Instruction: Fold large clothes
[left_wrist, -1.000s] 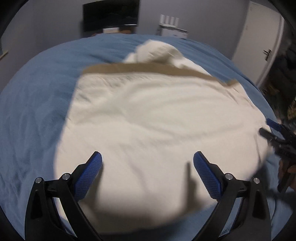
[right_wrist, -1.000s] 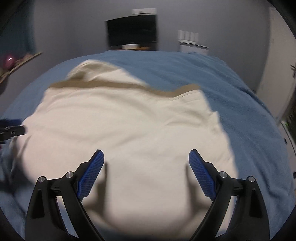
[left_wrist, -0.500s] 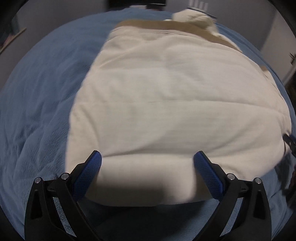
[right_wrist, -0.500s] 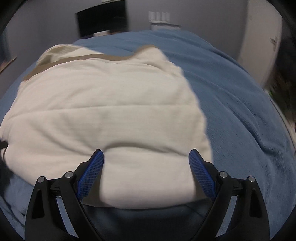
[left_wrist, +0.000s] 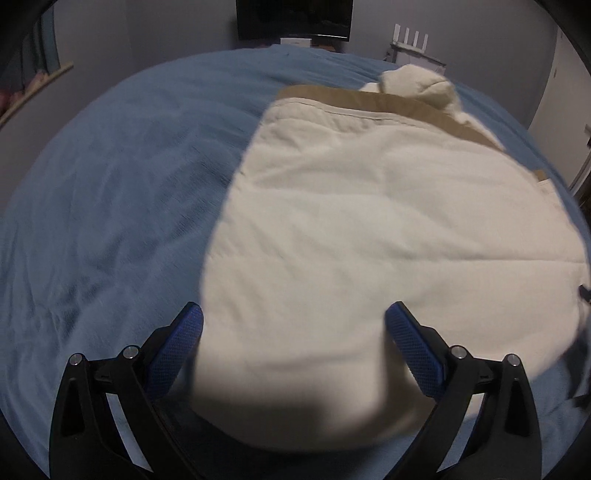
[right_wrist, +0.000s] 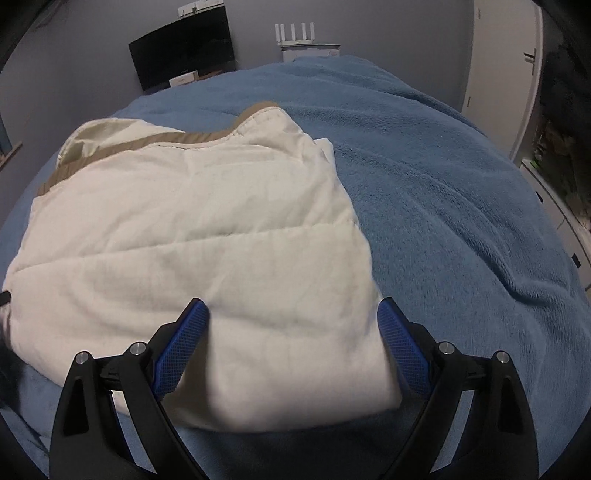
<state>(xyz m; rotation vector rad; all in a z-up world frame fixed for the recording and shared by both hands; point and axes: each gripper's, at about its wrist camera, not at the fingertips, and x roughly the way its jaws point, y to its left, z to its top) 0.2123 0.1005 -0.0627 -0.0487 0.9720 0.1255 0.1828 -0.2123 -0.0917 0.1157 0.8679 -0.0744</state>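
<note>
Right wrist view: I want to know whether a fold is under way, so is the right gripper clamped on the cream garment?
No, the right gripper is open, its blue pads spread apart over the cream garment.

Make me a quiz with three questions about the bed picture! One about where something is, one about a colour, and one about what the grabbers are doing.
1. Where does the cream quilted garment lie?
A. on the floor
B. on the blue blanket
C. on a chair

2. What colour is the band along the garment's far edge?
A. tan
B. red
C. green

3. How do the left gripper and the right gripper stand?
A. both shut on the garment
B. one open, one shut
C. both open, holding nothing

Answers:
1 B, since blue blanket shows around the garment in both views.
2 A, since a tan strip runs across its far end.
3 C, since each pair of blue fingers stands wide apart with no cloth pinched.
</note>
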